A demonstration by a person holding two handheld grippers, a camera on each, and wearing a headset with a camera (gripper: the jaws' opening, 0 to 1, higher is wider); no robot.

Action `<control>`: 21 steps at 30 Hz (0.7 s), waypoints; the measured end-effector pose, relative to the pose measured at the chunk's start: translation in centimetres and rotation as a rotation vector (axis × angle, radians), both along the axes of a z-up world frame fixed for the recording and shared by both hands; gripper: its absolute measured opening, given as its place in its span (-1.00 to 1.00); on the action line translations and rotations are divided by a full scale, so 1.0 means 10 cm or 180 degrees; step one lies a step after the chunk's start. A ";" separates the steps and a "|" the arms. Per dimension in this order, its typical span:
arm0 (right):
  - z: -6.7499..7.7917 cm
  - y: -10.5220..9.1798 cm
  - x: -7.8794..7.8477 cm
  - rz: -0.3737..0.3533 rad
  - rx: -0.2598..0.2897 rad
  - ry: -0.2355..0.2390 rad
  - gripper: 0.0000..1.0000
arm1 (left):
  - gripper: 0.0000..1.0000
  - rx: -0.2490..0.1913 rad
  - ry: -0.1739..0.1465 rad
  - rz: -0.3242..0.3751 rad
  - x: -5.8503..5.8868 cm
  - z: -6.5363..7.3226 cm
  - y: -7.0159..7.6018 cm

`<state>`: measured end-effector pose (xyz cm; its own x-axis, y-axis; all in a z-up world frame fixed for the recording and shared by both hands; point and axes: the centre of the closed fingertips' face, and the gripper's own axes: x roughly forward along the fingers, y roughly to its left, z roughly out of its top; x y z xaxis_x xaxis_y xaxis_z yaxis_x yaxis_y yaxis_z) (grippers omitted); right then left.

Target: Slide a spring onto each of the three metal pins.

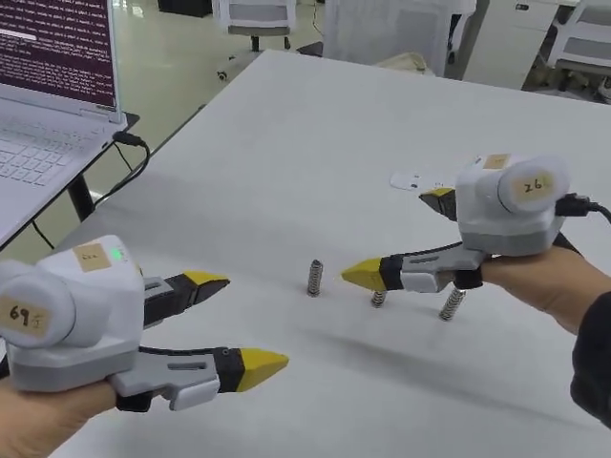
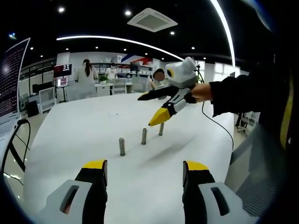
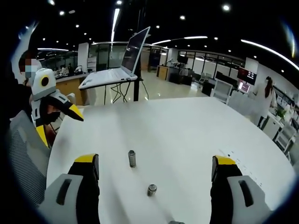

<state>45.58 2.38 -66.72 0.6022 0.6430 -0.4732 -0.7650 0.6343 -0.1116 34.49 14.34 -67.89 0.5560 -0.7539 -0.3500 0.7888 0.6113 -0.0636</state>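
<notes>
Both grippers hovered over a white table (image 1: 286, 134), jaws spread wide and empty.
Three upright springs stood ahead of the left gripper (image 1: 250, 320). The first spring (image 1: 315, 278) was clear of both grippers, while the second spring (image 1: 379, 299) and third spring (image 1: 452, 303) sat just beneath the right gripper (image 1: 385, 234).

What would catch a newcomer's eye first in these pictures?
Two yellow-tipped grippers, both open: the left gripper at near left, the right gripper hovering at right. Three small springs stand in a row on the white table, just below the right gripper.
</notes>
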 end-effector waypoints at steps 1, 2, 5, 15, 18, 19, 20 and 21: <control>0.02 -0.01 -0.02 -0.0011 0.0012 -0.0012 0.99 | 0.23 0.0002 -0.0001 -0.0001 0.00 0.00 0.00; 0.04 -0.02 -0.02 -0.0024 0.0019 -0.0030 0.99 | 0.23 0.0002 0.0003 0.0000 0.00 -0.01 0.00; 0.09 -0.07 -0.06 -0.0076 0.0046 -0.0064 0.99 | 0.25 0.0001 0.0009 0.0007 0.00 -0.01 0.01; 0.16 -0.28 -0.19 -0.0230 0.0095 -0.0126 0.99 | 0.25 -0.0014 0.0030 -0.0019 0.00 -0.03 -0.02; 0.18 -0.32 -0.25 -0.0256 0.0094 -0.0147 0.99 | 0.26 -0.0018 0.0031 -0.0028 0.00 -0.03 -0.02; 0.19 -0.33 -0.27 -0.0268 0.0101 -0.0152 0.99 | 0.26 -0.0022 0.0028 -0.0031 0.00 -0.03 -0.02; 0.20 -0.34 -0.29 -0.0279 0.0105 -0.0160 0.99 | 0.26 -0.0028 0.0029 -0.0031 0.00 -0.03 -0.02; 0.21 -0.34 -0.31 -0.0285 0.0111 -0.0170 0.99 | 0.26 -0.0030 0.0024 -0.0028 0.01 -0.03 -0.02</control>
